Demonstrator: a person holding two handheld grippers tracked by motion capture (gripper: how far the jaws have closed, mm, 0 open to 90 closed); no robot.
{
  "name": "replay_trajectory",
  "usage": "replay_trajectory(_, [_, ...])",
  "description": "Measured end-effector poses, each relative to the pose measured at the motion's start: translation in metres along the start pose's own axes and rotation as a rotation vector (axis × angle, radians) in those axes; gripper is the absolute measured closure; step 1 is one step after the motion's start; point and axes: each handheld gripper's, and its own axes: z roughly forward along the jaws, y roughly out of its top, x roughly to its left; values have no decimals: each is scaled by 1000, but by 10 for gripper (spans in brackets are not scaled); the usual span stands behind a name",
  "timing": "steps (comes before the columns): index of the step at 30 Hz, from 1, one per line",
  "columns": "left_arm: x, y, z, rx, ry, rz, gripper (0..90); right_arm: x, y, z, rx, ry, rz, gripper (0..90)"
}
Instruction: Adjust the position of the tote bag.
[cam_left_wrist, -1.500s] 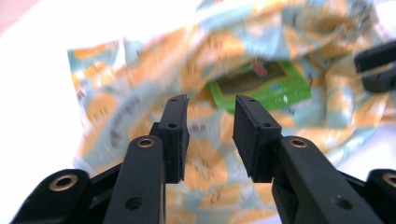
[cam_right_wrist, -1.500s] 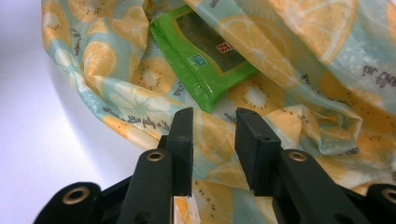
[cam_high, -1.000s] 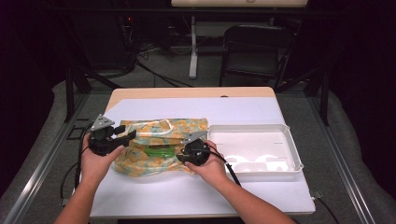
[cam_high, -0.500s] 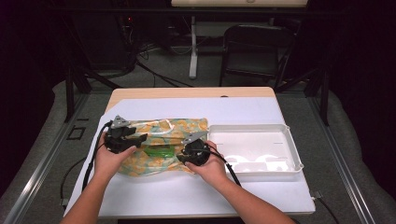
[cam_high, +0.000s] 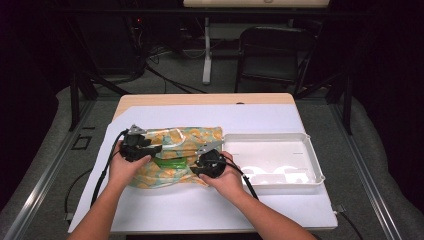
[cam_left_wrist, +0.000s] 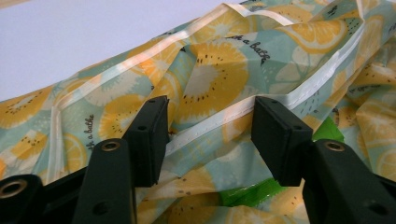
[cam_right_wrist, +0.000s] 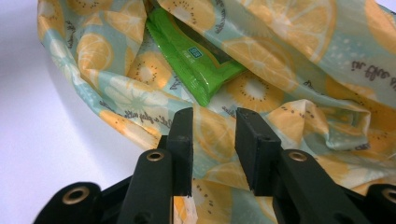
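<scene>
High view: a fruit-print bag (cam_high: 175, 155) lies on the table (cam_high: 200, 205), beside an empty white tray (cam_high: 272, 172).

Left gripper view: the left hand-held gripper (cam_left_wrist: 210, 128) is spread around the bag's white seam, not yet closed.

Right gripper view: the right hand-held gripper (cam_right_wrist: 212, 140) is narrowed over bag fabric; a grip cannot be confirmed. A green packet (cam_right_wrist: 191, 56) sits inside the bag, seemingly unextracted.

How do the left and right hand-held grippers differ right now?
The left hand-held gripper has its jaws spread wide around the bag's white seam; the right hand-held gripper has a narrow gap over a fold. The green packet lies ahead of the right, barely peeking by the left. Both are at the citrus-print bag.
</scene>
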Motion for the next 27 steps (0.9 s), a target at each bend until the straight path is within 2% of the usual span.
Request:
replay_trajectory(3, [0, 0, 3, -18, -10, -11, 492, 0, 0, 0, -3, 0, 2, 680])
replay_trajectory(5, [1, 0, 4, -32, -13, -8, 479, 0, 0, 0, -4, 2, 4, 681])
replay_trajectory(9, [0, 2, 4, -50, -30, 25, 462, 0, 0, 0, -3, 2, 4, 680])
replay_trajectory(12, [1, 1, 6, -48, -46, 14, 476, 0, -1, 0, -2, 4, 6, 681])
replay_trajectory(15, [1, 1, 7, -38, -55, 14, 529, -1, -1, 1, -5, 5, 7, 680])
replay_trajectory(17, [1, 1, 7, -37, -57, 12, 598, -1, -1, 1, -6, 3, 6, 680])
replay_trajectory(18, [1, 1, 6, -37, -58, 13, 598, -1, -1, 0, -1, 3, 2, 680])
replay_trajectory(20, [0, 1, 6, -44, -45, 15, 706, -1, -1, 0, -3, 3, 8, 680])
replay_trajectory(21, [-1, 1, 6, -44, -43, 16, 706, -1, -1, 0, -3, 3, 8, 680])
replay_trajectory(26, [-2, 2, 4, -24, -49, 21, 867, -1, -3, 0, -2, 1, 8, 679])
replay_trajectory(27, [-2, 2, 3, -29, -43, 22, 867, -1, -3, 0, -2, 1, 8, 679])
